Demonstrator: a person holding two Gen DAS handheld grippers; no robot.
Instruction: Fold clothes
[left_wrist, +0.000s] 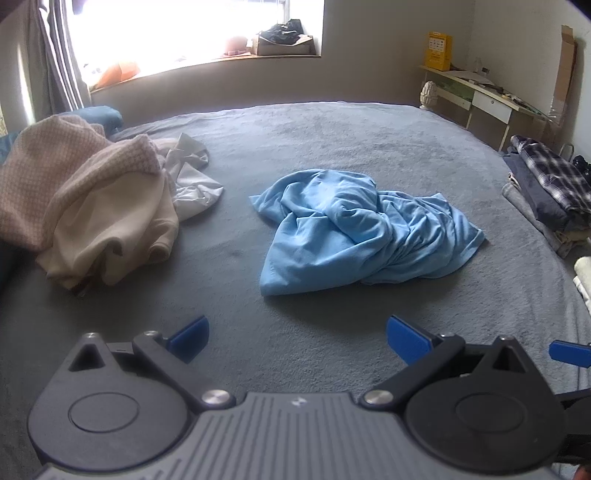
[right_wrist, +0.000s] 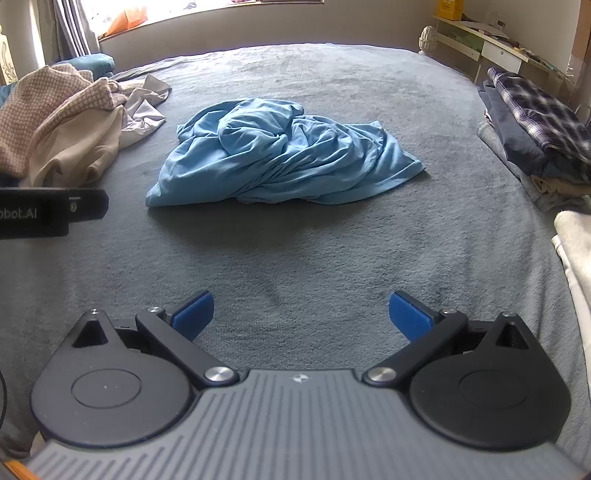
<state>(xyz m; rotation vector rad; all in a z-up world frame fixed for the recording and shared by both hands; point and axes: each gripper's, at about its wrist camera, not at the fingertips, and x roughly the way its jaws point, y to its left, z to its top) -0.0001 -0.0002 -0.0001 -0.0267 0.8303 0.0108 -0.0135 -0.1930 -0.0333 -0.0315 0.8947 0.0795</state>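
While pointed down at the big grey fuzzy bed blanket (left_wrist: 332, 140), seen wide apart: both blue pads of the left gripper (left_wrist: 297, 338), with nothing between them. Same for the right gripper (right_wrist: 301, 314), jaws spread as far as they go, holding nothing, only bare blanket in the gap.

Lying in the middle of the bed, well ahead of both grippers: a crumpled light blue soft cloth garment (left_wrist: 362, 232), all bunched and wrinkly (not folded at all), touched by neither gripper. Seen from the right wrist too, same blue lump (right_wrist: 280, 155), a bit left of centre.

Off to the left side, near the blue garment but not touching it: a messy heap of cream and pink knitted clothes (left_wrist: 81, 199) with a white crinkled cloth (left_wrist: 195, 177) poking out beside it.

Along the right edge of the bed: a neat stack of folded clothes with a dark blue and white checked shirt on top (left_wrist: 554, 181).

Behind the bed: a bright window with a cluttered sill (left_wrist: 221, 40) and a small cream desk with a white drawer (left_wrist: 487, 99).
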